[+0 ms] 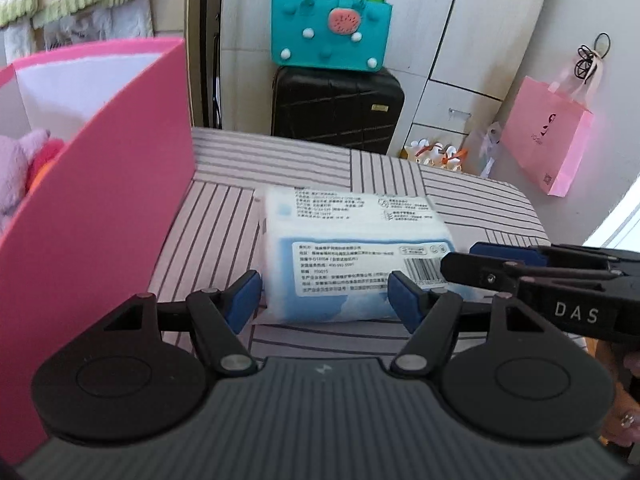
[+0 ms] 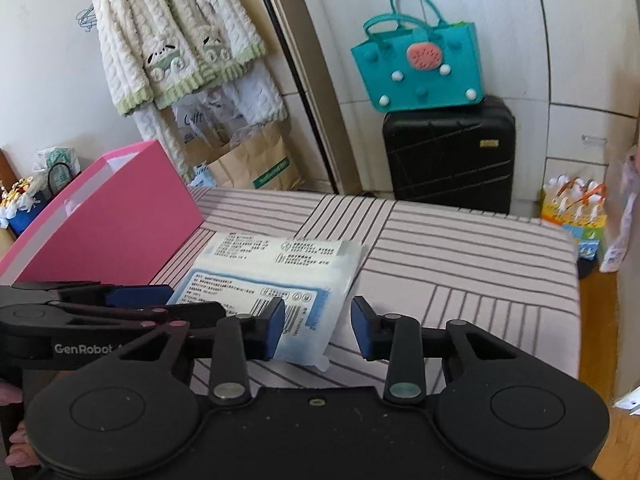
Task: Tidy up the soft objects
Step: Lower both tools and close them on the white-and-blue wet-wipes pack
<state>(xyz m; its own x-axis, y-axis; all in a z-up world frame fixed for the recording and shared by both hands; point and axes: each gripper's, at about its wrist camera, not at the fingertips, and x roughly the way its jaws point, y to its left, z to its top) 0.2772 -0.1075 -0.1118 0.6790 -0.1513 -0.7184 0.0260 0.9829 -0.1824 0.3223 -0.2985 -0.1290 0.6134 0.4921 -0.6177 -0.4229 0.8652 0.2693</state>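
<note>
Jaws wide apart on the left gripper (image 1: 324,296), blue pads straddling the near end of the tissue pack (image 1: 352,248), one pad on each side and neither clearly pressing in. Right gripper (image 2: 318,330) hangs open too, jaws spread over the pack's (image 2: 272,280) near right corner, with its left pad over the label and its right pad above bare sheet. That pack lies flat on the striped bed (image 2: 460,256), printed label up, just beside the pink box (image 1: 104,200). Inside the box, a purple plush (image 1: 16,172) shows at the left edge with something orange-red next to it. From the left wrist view, the right gripper (image 1: 516,264) reaches in from the right, just beside the pack. Beyond the bed stands a black suitcase (image 2: 448,156) with a teal bag (image 2: 424,68) on top.
</note>
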